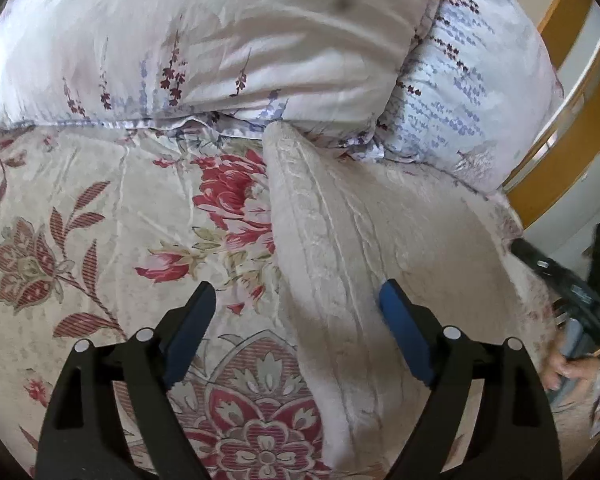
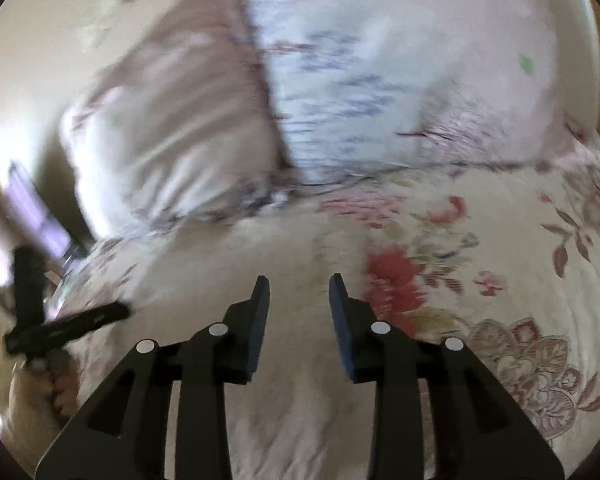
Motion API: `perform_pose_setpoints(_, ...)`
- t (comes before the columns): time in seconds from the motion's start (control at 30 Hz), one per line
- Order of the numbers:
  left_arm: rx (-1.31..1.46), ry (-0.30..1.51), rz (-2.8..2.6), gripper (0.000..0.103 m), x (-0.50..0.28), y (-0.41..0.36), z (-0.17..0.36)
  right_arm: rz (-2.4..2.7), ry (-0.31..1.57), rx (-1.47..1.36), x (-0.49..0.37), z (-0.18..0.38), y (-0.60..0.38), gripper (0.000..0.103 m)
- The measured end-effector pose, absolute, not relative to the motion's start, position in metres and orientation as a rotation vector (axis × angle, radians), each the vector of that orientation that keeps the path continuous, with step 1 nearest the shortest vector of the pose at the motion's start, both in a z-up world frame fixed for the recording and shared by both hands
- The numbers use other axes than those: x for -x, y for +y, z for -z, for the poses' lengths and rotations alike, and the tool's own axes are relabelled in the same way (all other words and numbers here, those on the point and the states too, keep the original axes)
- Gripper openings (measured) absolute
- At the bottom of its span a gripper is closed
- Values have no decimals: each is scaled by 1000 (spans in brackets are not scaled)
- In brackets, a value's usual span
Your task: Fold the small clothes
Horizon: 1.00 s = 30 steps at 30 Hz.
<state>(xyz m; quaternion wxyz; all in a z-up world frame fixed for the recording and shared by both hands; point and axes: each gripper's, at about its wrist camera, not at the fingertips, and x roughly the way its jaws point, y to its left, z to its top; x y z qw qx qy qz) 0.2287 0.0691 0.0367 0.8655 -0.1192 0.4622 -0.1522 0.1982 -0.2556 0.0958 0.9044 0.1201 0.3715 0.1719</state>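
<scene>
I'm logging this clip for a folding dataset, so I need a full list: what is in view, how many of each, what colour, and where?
Garment: one, cream-white with a textured band, lying on the bedspread, running from the pillows toward the left gripper.
Bedspread: one, beige with red and maroon flowers, covering the bed.
Pillows: two, pale pink-white with purple sprigs and light blue with purple sprigs, at the head of the bed.
Wooden furniture: orange-brown, right edge; type unclear.
Left gripper: one, black with blue-padded fingers, open over the garment's edge.
Right gripper: one, same colours, open above the cloth; image blurred.
</scene>
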Motion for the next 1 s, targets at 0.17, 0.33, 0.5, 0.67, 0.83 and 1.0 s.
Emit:
perform_pose_setpoints(0.17, 156, 971, 263, 89, -230, 58, -30, -353, 934, -69, -195, -59, -223, 35)
perform_pose_setpoints(0.33, 152, 955, 232, 93, -230, 57, -31, -326, 899, -127, -193, -60, -225, 37)
perform_pose_setpoints(0.5, 174, 869, 253, 93, -203, 67, -45, -272, 782, -130, -160, -81, -231, 76)
perform_pose_setpoints(0.67, 195, 835, 249, 95, -174, 78, -49, -220, 718, -121, -133, -89, -241, 83)
perform_pose_setpoints(0.83, 157, 798, 205, 99, -145, 80, -51, -177, 697, -121, -114, -89, -247, 91)
perform_pose_setpoints(1.0, 92, 805, 164, 101, -125, 70, -49, -132, 697, -85, -101, -86, -240, 96)
